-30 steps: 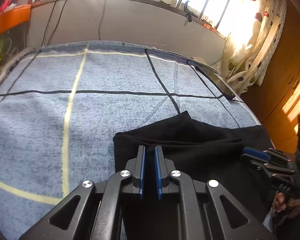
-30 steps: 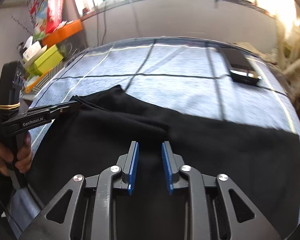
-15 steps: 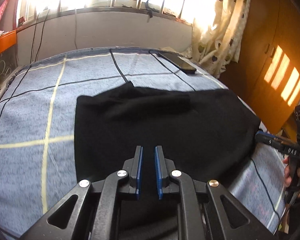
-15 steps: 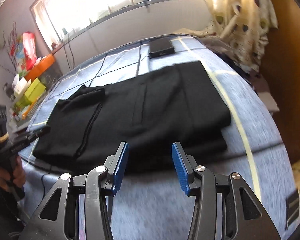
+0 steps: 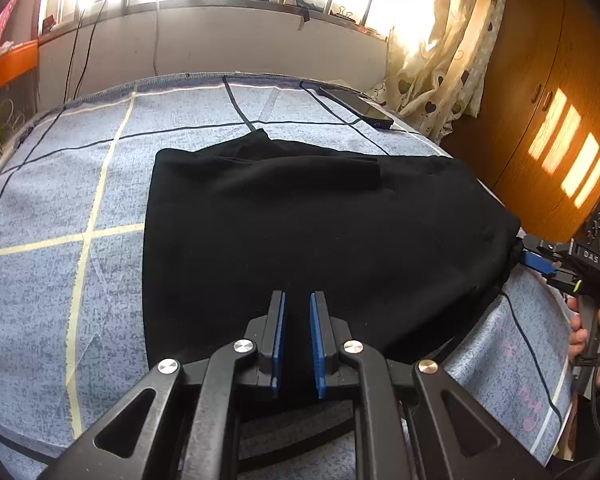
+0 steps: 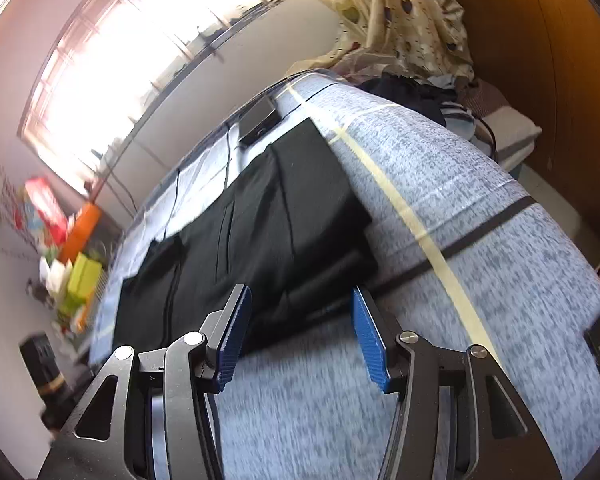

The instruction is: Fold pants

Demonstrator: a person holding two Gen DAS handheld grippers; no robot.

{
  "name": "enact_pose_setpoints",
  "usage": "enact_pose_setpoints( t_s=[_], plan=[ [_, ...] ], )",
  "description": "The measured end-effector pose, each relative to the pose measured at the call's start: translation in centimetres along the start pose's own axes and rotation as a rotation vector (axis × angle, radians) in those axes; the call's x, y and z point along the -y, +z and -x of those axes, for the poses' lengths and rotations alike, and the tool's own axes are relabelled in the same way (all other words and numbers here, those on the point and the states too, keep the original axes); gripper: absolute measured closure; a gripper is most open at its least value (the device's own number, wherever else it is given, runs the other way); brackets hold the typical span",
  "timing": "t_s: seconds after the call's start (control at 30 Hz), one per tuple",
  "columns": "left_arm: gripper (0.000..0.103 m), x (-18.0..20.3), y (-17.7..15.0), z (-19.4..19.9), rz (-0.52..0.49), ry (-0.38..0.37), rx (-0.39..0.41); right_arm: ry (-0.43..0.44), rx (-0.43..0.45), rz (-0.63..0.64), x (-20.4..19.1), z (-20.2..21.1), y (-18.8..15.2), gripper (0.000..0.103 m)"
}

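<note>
The black pants (image 5: 320, 236) lie folded into a thick, roughly rectangular bundle on the blue checked blanket (image 5: 60, 280), and both my tools have backed away from them in the last second. A second ago the left gripper (image 5: 297, 340) sat low over a rumpled edge of the cloth and the right gripper (image 6: 300, 336) hovered right above the fabric; now both cameras take in the whole bundle from a step back, with its near edge stacked in layers in the right wrist view. I read that as a fold just laid down and released, so the task looks far along, with perhaps one more fold or a tidy-up left. The left gripper's blue pads stand only a narrow slit apart, almost closed, and nothing is caught between them; it hangs above the near edge of the pants without touching them. The right gripper's pads have spread wide since half a second ago and hold nothing, poised over bare blanket just off the bundle's near right corner, the picture smeared by motion. In the left wrist view that right gripper (image 5: 540, 264) shows at the far right, close beside the pants' edge, with my hand (image 5: 596, 344) on its handle. A dark phone (image 5: 360, 108) rests on the blanket beyond the pants, near the curtain (image 5: 440, 52).
</note>
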State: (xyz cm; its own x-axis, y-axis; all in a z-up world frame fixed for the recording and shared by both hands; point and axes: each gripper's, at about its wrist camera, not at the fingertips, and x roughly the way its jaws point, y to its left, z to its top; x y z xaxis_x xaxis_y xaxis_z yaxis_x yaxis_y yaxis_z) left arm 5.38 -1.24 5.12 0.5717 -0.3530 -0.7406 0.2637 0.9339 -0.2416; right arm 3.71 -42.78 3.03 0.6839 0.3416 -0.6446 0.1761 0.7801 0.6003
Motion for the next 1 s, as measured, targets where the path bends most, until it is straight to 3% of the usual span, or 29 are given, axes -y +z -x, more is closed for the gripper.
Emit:
enact_pose_setpoints(
  t_s=[0.23, 0.5, 0.7, 0.73, 0.77, 0.8, 0.83, 1.0],
  plan=[
    [0.089, -0.4, -0.1, 0.0, 0.026, -0.027, 0.001, 0.062, 0.049, -0.157, 1.3, -0.5, 1.0, 0.049],
    [0.089, -0.5, -0.2, 0.1, 0.04, -0.037, 0.003, 0.09, 0.034, -0.143, -0.2, -1.9, 1.7, 0.047],
    [0.089, -0.7, -0.2, 0.2, 0.048, -0.046, 0.003, 0.062, 0.036, -0.126, -0.8, -3.8, 3.0, 0.047],
    [0.089, -0.7, -0.2, 0.1, 0.047, -0.045, 0.003, 0.053, 0.037, -0.112, -1.0, -3.9, 3.0, 0.048],
    [0.089, -0.7, -0.2, 0.1, 0.046, -0.044, 0.003, 0.043, 0.036, -0.103, -1.2, -4.0, 3.0, 0.055],
    [0.089, -0.7, -0.2, 0.2, 0.045, -0.043, 0.003, 0.036, 0.029, -0.093, -1.3, -4.1, 3.0, 0.073],
    [0.089, -0.6, -0.2, 0.2, 0.043, -0.04, 0.003, 0.029, 0.023, -0.084, -1.4, -4.1, 3.0, 0.081],
    [0.089, -0.3, -0.1, 0.1, 0.033, -0.029, 0.004, 0.064, 0.046, -0.053, -2.6, -3.2, 3.4, 0.085]
  ],
)
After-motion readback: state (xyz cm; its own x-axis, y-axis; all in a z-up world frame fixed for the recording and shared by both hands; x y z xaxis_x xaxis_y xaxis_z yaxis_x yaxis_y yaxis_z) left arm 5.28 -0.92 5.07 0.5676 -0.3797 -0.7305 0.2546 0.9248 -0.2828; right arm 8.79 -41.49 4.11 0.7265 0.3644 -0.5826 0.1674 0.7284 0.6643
